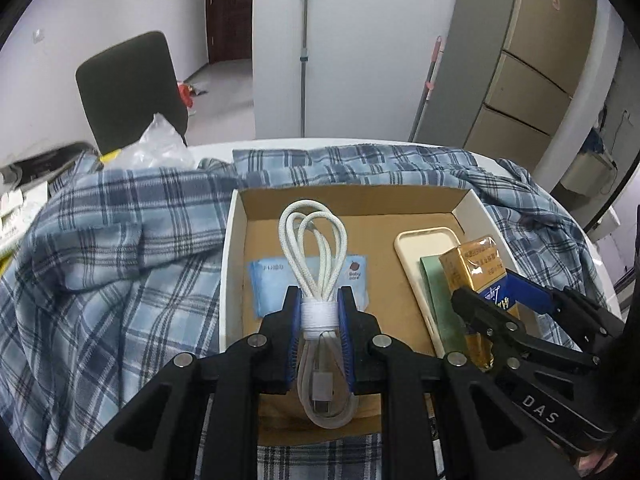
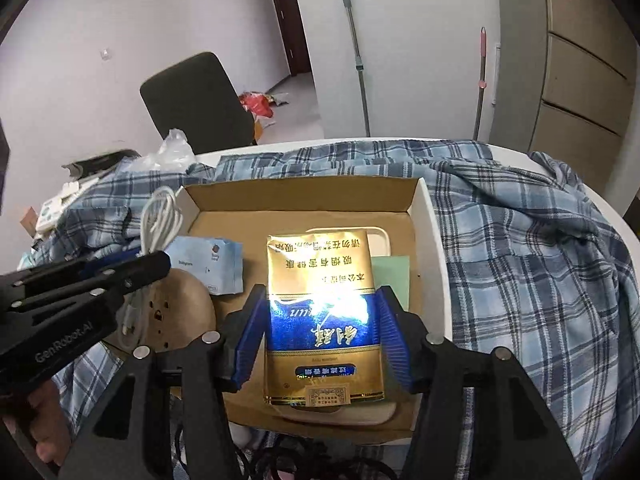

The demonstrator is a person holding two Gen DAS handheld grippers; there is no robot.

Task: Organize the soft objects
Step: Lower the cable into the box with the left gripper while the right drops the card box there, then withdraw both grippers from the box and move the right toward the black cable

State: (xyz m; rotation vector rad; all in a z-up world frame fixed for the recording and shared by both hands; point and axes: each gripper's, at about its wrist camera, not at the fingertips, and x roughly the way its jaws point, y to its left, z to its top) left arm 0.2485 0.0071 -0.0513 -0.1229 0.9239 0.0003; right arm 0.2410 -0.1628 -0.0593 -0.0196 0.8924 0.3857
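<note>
My left gripper (image 1: 319, 300) is shut on a coiled white cable (image 1: 316, 256), held above the open cardboard box (image 1: 240, 216). My right gripper (image 2: 322, 300) is shut on a gold and blue cigarette pack (image 2: 320, 280), held over the box's right half (image 2: 424, 208). The pack (image 1: 476, 268) and the right gripper (image 1: 504, 300) also show in the left wrist view. The cable (image 2: 160, 216) and the left gripper (image 2: 132, 268) show at the left of the right wrist view. A blue wipes packet (image 1: 264, 284) lies on the box floor. A cream phone case (image 1: 424, 248) and a green card (image 1: 436, 292) lie at the right.
A blue plaid shirt (image 1: 112, 248) is spread under and around the box on a white table (image 2: 280, 148). A crumpled clear plastic bag (image 1: 160, 144) and small boxes (image 2: 52, 208) lie at the far left. A dark chair (image 1: 132, 84) stands behind the table. Mop handles (image 1: 304, 48) lean on the wall.
</note>
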